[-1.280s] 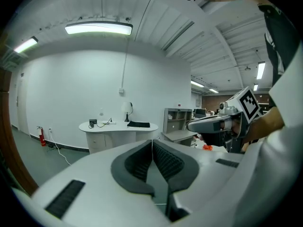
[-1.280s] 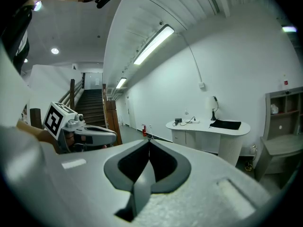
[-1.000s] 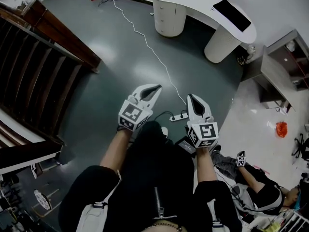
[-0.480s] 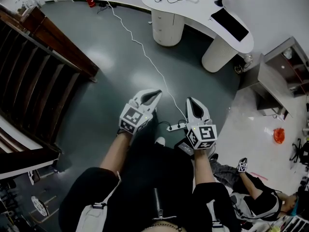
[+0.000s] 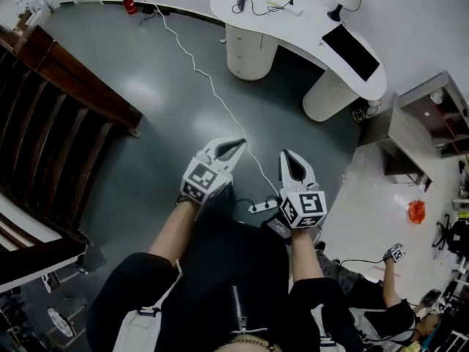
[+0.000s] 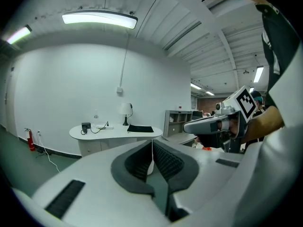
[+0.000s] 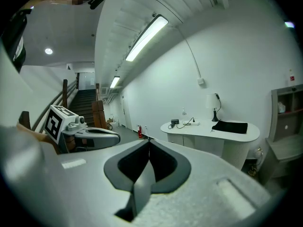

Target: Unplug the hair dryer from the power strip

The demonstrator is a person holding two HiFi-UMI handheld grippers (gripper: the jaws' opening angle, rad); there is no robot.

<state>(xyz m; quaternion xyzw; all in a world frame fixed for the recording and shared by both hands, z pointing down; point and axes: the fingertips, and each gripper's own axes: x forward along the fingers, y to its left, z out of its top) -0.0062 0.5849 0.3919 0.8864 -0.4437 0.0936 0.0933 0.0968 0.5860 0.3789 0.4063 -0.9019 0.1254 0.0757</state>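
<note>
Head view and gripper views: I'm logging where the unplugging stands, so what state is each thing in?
Left gripper: shut, empty.
Right gripper: shut, empty.
Power strip: lying on the floor, untouched; its plugs are too small to tell.
White cord: lying slack across the floor toward the wall.

Your power strip (image 5: pixel 261 207) is a short white bar lying flat on the dark grey-green floor (image 5: pixel 146 138) right in front of you, slanted, in the gap between your left gripper (image 5: pixel 238 144) and right gripper (image 5: pixel 284 154) and partly covered by them. Its thin white cord (image 5: pixel 194 59) wanders away across the floor to the far wall. A dark object (image 5: pixel 275 228) sits just beside the strip's near end, mostly hidden; you cannot tell whether that is the hair dryer, or whether any plug is seated.
</note>
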